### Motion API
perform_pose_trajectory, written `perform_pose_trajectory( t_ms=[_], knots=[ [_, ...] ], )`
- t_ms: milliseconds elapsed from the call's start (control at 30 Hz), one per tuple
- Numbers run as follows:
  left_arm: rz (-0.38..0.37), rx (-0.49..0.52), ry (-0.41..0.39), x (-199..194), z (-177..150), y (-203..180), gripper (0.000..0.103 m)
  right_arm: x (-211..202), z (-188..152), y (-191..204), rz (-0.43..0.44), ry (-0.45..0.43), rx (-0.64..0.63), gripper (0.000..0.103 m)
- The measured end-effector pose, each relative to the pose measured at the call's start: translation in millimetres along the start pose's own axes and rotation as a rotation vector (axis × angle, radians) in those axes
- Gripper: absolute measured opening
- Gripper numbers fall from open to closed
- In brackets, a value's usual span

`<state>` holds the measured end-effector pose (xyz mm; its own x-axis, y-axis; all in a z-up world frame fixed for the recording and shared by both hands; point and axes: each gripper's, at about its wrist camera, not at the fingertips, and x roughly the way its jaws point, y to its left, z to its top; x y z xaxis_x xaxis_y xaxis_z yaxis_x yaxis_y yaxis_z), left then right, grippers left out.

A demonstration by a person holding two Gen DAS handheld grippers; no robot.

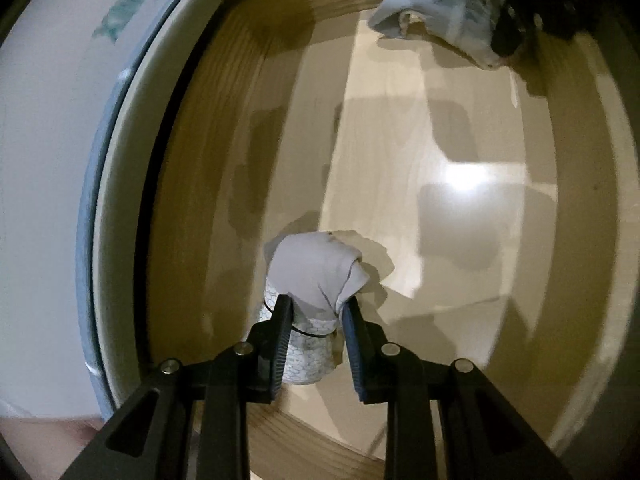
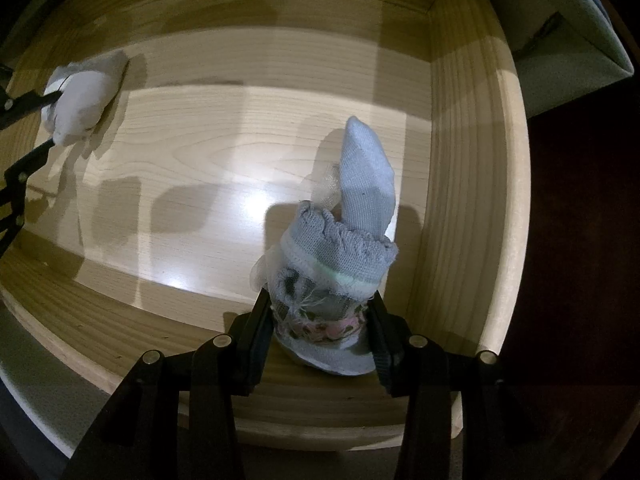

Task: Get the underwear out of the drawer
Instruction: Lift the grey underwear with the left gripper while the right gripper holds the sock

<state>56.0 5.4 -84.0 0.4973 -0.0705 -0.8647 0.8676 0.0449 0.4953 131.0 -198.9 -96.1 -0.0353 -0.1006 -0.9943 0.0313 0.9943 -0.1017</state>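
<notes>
Wooden drawer (image 2: pixel 472 128); sock bundle (image 2: pixel 352 240) toe-up.

Both claws (image 1: pixel 316 312) (image 2: pixel 320 312) clamped, pointing downward

No legible text, only blurred green lettering.

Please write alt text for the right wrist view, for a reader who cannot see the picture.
The right gripper is shut on a bundle of pale blue knit fabric above a light wooden drawer. At far left, the left gripper clamps a white cloth bundle inside the drawer.
</notes>
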Motion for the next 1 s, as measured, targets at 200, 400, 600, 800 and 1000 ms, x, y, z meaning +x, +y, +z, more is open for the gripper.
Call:
perform_pose_trajectory(
  t_ms=[200,400,600,800,1000],
  knots=[
    [-0.177,-0.188,0.08,0,1,16,0.01,0,0,0,0.002,-0.001,-0.001,0.042],
    [-0.207,-0.272,0.104,0,-1,22,0.01,0,-1,-2,0.009,-0.005,0.001,0.042],
    [-0.249,-0.356,0.072,-5,-7,36,0.012,-2,0,-4,0.015,-0.008,0.001,0.042],
    [-0.234,-0.356,0.014,-10,-7,60,0.06,2,1,-8,0.022,-0.012,-0.001,0.042],
    [-0.233,-0.272,0.05,7,-4,59,0.06,2,1,-10,0.022,-0.012,-0.002,0.043]
  ],
)
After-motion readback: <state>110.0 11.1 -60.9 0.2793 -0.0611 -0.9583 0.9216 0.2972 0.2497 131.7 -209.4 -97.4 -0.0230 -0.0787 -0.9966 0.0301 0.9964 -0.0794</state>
